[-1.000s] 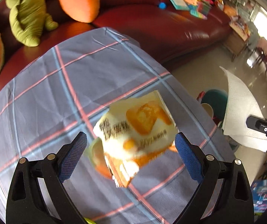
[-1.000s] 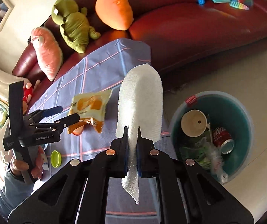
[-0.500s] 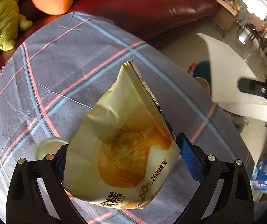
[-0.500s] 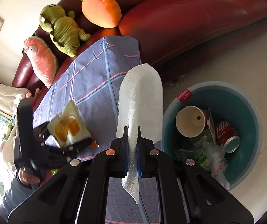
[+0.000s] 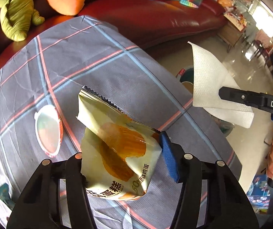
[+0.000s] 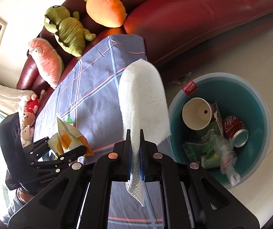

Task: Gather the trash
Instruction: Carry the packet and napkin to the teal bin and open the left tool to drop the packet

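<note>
My left gripper [image 5: 121,152] is shut on a yellow cake wrapper [image 5: 115,145] and holds it above the checked tablecloth [image 5: 90,64]; the wrapper also shows in the right wrist view [image 6: 67,135]. My right gripper [image 6: 135,133] is shut on a white paper towel [image 6: 144,105], held up beside the table's edge, left of the teal trash bin [image 6: 258,110]. The towel also shows in the left wrist view [image 5: 210,82]. The bin holds a paper cup [image 6: 197,114], a red can [image 6: 235,129] and wrappers.
A round foil lid [image 5: 47,127] and a teal packet [image 5: 2,192] lie on the cloth. Plush toys [image 6: 67,30] sit on the red sofa [image 6: 193,19] behind the table. Tiled floor surrounds the bin.
My left gripper has closed on the cake wrapper and lifted it, uncovering the foil lid. My right gripper has moved closer to the bin with the towel.
</note>
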Action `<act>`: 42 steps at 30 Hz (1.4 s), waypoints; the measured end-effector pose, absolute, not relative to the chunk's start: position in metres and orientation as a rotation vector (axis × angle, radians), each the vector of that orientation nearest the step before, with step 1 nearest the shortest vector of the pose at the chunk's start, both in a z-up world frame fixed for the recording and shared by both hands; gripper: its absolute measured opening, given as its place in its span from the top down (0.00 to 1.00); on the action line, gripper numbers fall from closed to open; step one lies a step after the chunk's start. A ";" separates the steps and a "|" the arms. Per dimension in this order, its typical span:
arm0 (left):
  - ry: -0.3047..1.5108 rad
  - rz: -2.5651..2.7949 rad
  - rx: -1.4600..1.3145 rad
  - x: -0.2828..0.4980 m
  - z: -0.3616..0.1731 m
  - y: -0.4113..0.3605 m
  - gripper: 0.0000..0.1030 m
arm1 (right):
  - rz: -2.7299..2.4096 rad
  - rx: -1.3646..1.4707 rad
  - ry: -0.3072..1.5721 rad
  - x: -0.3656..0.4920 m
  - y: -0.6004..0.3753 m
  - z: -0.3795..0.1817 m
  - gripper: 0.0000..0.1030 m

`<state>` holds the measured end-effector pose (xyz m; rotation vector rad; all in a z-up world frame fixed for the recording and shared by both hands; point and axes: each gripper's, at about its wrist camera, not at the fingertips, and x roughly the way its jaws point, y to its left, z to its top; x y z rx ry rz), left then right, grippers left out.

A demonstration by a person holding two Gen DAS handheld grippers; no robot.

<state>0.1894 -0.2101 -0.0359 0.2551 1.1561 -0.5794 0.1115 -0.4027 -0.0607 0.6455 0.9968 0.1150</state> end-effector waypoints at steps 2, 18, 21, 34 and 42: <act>1.154 -0.577 0.234 0.185 -0.032 -0.208 0.45 | 0.115 0.645 0.990 0.107 -0.404 -0.058 0.94; 1.074 -0.676 0.196 0.166 0.014 -0.280 0.46 | -0.025 0.698 0.876 0.054 -0.480 -0.040 0.94; 1.081 -0.703 0.193 0.166 0.012 -0.308 0.46 | -0.059 0.710 0.872 0.045 -0.499 -0.042 0.94; 1.132 -0.811 0.223 0.161 -0.017 -0.412 0.45 | -0.117 0.750 0.941 0.024 -0.553 -0.073 0.93; 1.152 -0.818 0.194 0.168 -0.033 -0.439 0.20 | -0.128 0.743 0.966 0.023 -0.565 -0.076 0.93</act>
